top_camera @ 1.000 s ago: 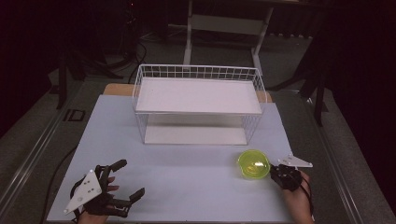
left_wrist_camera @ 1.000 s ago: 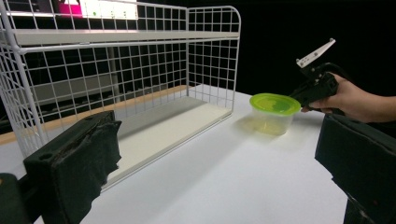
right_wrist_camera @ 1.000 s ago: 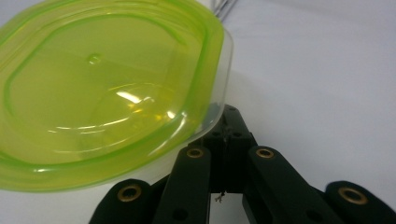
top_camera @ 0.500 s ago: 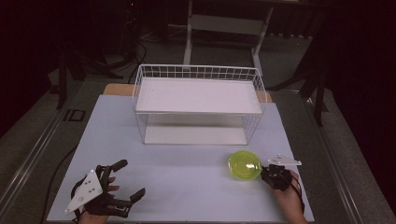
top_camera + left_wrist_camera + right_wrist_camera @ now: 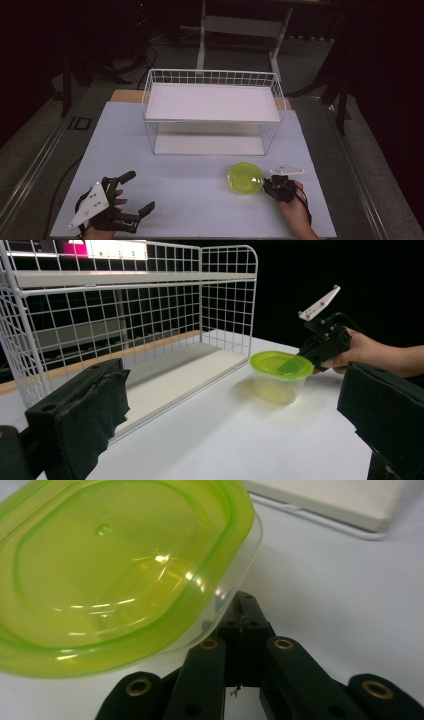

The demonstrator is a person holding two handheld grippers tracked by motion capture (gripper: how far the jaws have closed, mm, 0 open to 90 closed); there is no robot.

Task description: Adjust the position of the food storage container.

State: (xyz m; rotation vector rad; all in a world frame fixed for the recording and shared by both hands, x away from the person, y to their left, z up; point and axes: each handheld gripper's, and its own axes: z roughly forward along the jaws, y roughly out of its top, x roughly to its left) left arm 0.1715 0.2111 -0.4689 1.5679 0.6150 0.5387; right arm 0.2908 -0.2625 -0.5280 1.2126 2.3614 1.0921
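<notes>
A clear tub with a lime-green lid (image 5: 245, 178) stands on the white table (image 5: 190, 210), in front of the wire rack's right end. My right gripper (image 5: 264, 184) is at the tub's right side, shut on its rim. From the left gripper view, one of its jaws lies over the lid (image 5: 277, 371) while the right gripper (image 5: 300, 361) comes in from the right. Close up, the tub (image 5: 115, 565) sits against the closed jaws of the right gripper (image 5: 235, 611). My left gripper (image 5: 137, 192) rests at the front left, open and holding nothing, its pads (image 5: 80, 415) wide apart.
A white wire rack (image 5: 210, 75) with two white shelves stands at the table's middle back, its lower shelf (image 5: 170, 375) bare. The table's front edge runs just below both hands. Dark floor and metal stands surround the table.
The right gripper has slid the green-lidded tub leftward across the table, from near the right edge toward the middle. The left gripper has stayed put.
</notes>
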